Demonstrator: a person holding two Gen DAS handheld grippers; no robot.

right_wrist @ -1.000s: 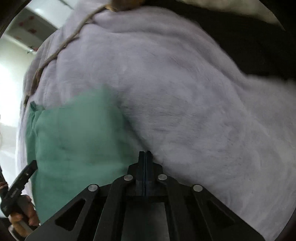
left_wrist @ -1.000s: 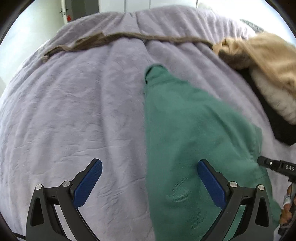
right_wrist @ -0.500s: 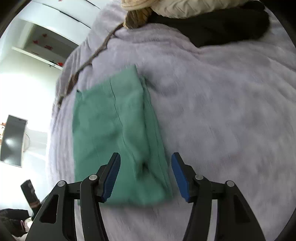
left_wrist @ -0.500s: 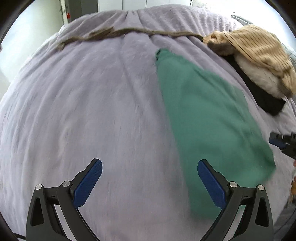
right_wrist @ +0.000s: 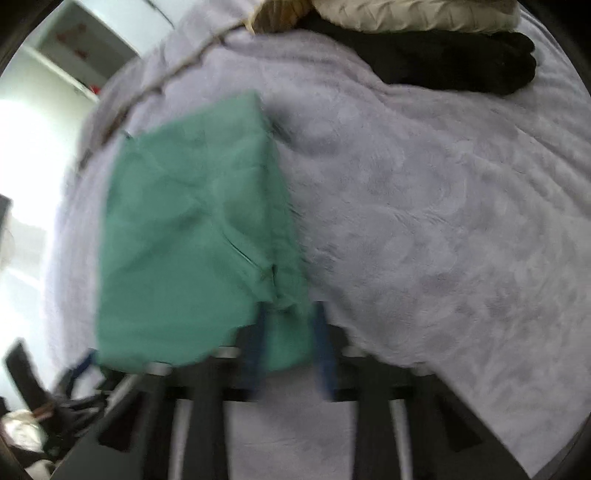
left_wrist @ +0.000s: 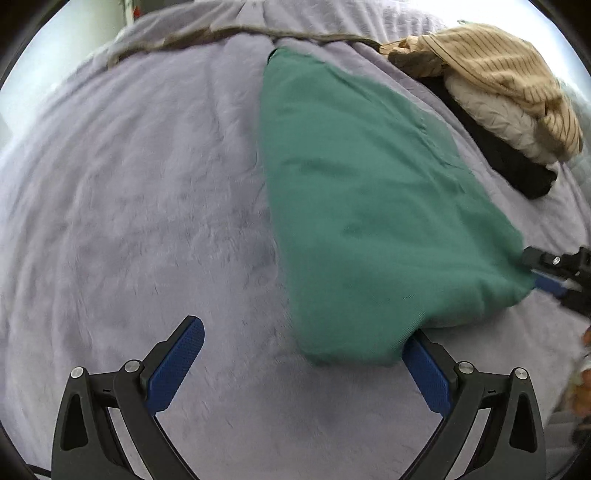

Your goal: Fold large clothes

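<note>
A green garment (left_wrist: pixel 369 206), folded into a long narrow shape, lies on a lavender bedspread (left_wrist: pixel 147 206). In the left wrist view its long axis runs from the near edge of the bed toward the far edge, where a brown trim (left_wrist: pixel 229 35) crosses the cover. The far end tapers to a narrow tip just short of that trim; the near end is broad and rounded, bulging slightly off the cover.

The left gripper (left_wrist: pixel 303 365) hangs low over the bed with its blue-padded fingers (left_wrist: pixel 177 362) spread wide. The near end of the garment sits just inside the right-hand finger and overlaps its tip; nothing is pinched between the two.

The right gripper (right_wrist: pixel 290 347) is at the garment's near right corner. In the right wrist view, which is badly blurred, the blue pads (right_wrist: pixel 325 354) stand partly apart with green fabric lying between them. They seem not to have met on the cloth, though the blur makes it hard to be sure. From the left wrist view the same gripper (left_wrist: pixel 554 275) shows at the frame's right edge, touching the garment's corner.

Well to the right on the bed sits a pile of other clothes: a tan striped piece (left_wrist: pixel 498 62) on top, a cream knit (left_wrist: pixel 491 114) under it, and a black item (left_wrist: pixel 517 166) at the bottom.
</note>
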